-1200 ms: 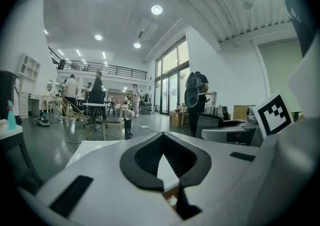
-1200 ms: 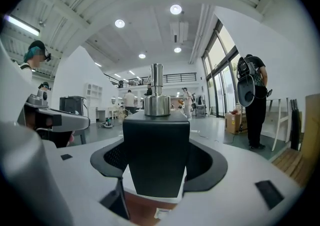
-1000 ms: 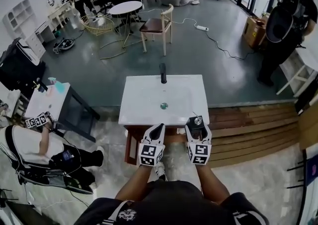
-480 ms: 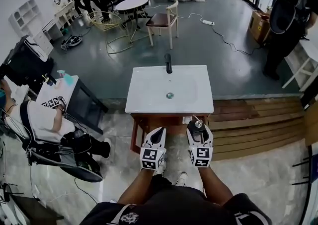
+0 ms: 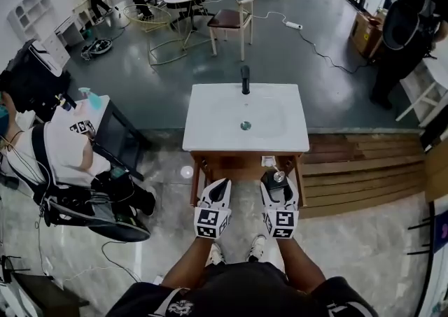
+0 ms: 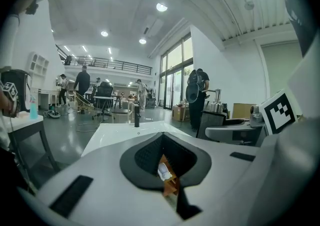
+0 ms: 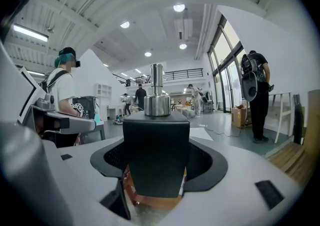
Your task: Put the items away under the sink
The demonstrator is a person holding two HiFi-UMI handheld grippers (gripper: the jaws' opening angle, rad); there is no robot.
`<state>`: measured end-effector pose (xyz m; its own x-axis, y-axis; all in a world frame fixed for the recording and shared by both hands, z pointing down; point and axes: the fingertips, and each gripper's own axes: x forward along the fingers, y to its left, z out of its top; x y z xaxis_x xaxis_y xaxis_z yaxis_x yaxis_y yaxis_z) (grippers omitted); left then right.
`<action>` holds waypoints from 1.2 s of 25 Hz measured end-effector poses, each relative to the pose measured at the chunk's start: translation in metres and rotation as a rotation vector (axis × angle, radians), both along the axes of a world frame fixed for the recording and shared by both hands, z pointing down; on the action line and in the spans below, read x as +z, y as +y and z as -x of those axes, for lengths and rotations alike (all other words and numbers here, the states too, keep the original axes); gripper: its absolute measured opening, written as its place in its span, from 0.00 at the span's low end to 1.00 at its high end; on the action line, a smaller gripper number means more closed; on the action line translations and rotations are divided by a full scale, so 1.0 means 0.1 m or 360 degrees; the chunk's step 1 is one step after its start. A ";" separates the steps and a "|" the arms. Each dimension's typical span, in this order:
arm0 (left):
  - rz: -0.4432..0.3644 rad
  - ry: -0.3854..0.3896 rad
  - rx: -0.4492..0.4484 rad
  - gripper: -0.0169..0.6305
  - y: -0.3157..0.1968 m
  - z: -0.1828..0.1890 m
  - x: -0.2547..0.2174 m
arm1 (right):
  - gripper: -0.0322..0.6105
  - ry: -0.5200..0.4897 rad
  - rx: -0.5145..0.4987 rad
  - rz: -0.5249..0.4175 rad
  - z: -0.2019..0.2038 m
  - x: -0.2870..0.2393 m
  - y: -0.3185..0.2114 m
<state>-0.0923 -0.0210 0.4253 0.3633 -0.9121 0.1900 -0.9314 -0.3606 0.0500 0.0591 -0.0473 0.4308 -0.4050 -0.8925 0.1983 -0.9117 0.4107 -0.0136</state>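
The left claw (image 5: 220,185) has its two jaws pushed together, with only a thin crack between them, and it holds nothing. In the left gripper view, a bit of brown wood and something small and white show through that crack. What the white thing is cannot be told. The right claw (image 5: 278,184) is just to the right of the left claw, side by side with it. Its jaws stand far apart and squeeze a black bottle (image 7: 156,155), one pad on each side. The bottle stands straight up between the jaws, and its shiny silver pump top (image 7: 157,101) sticks up above them. Both claws point the same way, toward the sink. Right in front of the two claws, near their tips, is the brown wooden cupboard (image 5: 210,166) under the sink, and it faces them. The white sink (image 5: 210,120) sits on top of the cupboard, past the claw tips. Its black tap (image 5: 245,79) stands at the far edge. The round drain (image 5: 245,125) is in the middle, in line with the gap between the two claws. The bottle is in the right claw, just in front of the cupboard and not inside it.
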 end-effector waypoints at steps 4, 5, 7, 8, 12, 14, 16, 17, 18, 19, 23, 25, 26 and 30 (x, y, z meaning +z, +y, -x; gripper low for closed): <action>0.0005 0.0005 0.0030 0.04 0.09 0.21 0.07 | 0.55 -0.0016 0.0040 -0.0002 0.21 0.04 0.09; -0.0001 0.0009 0.0035 0.04 0.10 0.27 0.06 | 0.55 -0.0021 0.0044 -0.0006 0.28 0.04 0.10; -0.0015 0.0024 0.0050 0.04 0.11 0.37 0.02 | 0.55 -0.0017 0.0048 -0.0014 0.40 0.02 0.12; -0.0021 0.0032 0.0060 0.04 0.11 0.40 0.01 | 0.55 -0.0013 0.0052 -0.0018 0.44 0.01 0.12; -0.0026 0.0045 0.0111 0.04 0.17 0.48 0.09 | 0.55 -0.0001 0.0103 -0.0022 0.54 0.05 0.18; -0.0021 0.0046 0.0122 0.04 0.22 0.53 0.18 | 0.55 -0.0008 0.0130 -0.0017 0.58 0.12 0.22; -0.0012 0.0044 0.0118 0.04 0.23 0.54 0.25 | 0.55 -0.0015 0.0144 -0.0010 0.60 0.19 0.23; -0.0003 0.0043 0.0114 0.04 0.22 0.53 0.29 | 0.55 -0.0016 0.0146 -0.0001 0.59 0.23 0.22; 0.0007 0.0040 0.0110 0.04 0.21 0.50 0.34 | 0.55 -0.0017 0.0143 0.0011 0.57 0.29 0.22; 0.0019 0.0034 0.0103 0.04 0.19 0.47 0.41 | 0.55 -0.0016 0.0139 0.0026 0.56 0.37 0.20; 0.0042 0.0037 0.0054 0.04 -0.13 0.50 0.75 | 0.55 0.0002 0.0117 0.0026 0.62 0.78 -0.13; 0.0027 0.0041 0.0033 0.04 -0.35 0.53 0.97 | 0.55 -0.0001 0.0118 0.0019 0.64 1.03 -0.37; 0.0023 0.0036 0.0025 0.04 -0.43 0.54 1.09 | 0.55 -0.0005 0.0126 0.0021 0.64 1.17 -0.45; 0.0021 0.0025 -0.0029 0.04 -0.64 0.52 1.71 | 0.55 -0.0001 0.0137 0.0010 0.60 1.76 -0.62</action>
